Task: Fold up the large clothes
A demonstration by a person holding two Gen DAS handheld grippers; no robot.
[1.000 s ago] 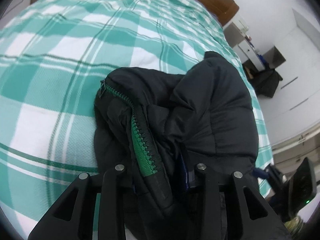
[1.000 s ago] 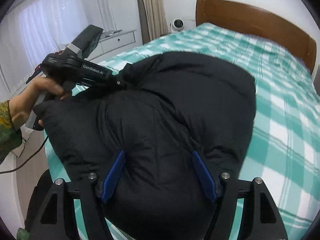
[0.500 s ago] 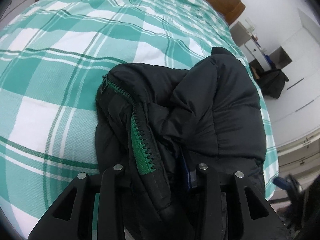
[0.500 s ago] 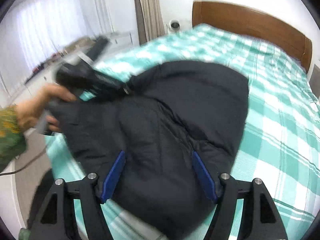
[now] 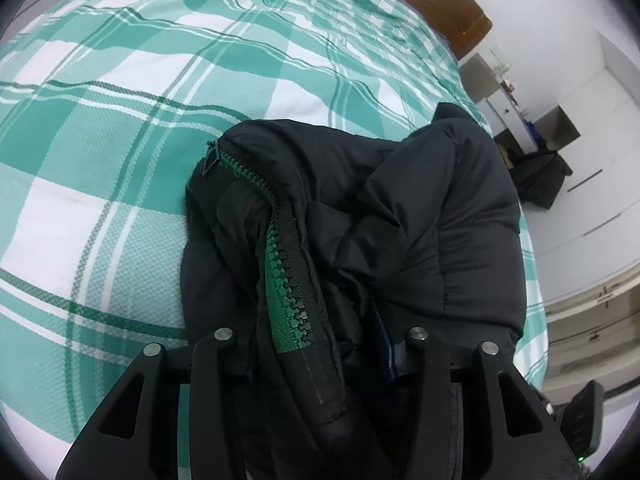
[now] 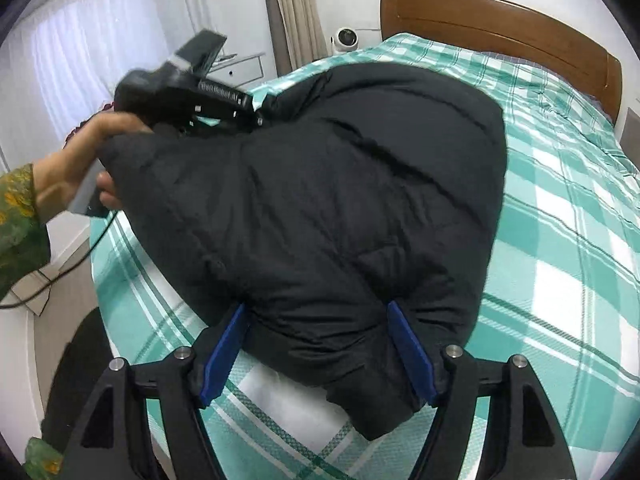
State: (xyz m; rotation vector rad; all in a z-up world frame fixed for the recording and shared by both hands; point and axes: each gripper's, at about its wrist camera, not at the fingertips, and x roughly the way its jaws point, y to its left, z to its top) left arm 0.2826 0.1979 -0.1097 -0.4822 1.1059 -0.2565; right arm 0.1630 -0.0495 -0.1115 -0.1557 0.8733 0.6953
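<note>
Between both pairs of fingers: one black puffer jacket, bunched on the bed.

Between the right gripper (image 6: 316,354), whose blue pads (image 6: 412,354) press into a thick fold at the jacket's near end, and the left gripper (image 5: 320,344) at the far side, the jacket (image 6: 328,184) stretches as a rounded bundle, its long axis running from one hand to the other. The left fingers have just been opening, with the green-toothed zipper (image 5: 288,264) edge between them; whether they press it I cannot tell. A hand (image 6: 80,160) in a patterned sleeve carries that gripper. Under the bundle lies the bed (image 6: 560,280) in green-and-white check, near its corner; beyond are a wooden headboard (image 6: 500,20), curtains and white walls.
</note>
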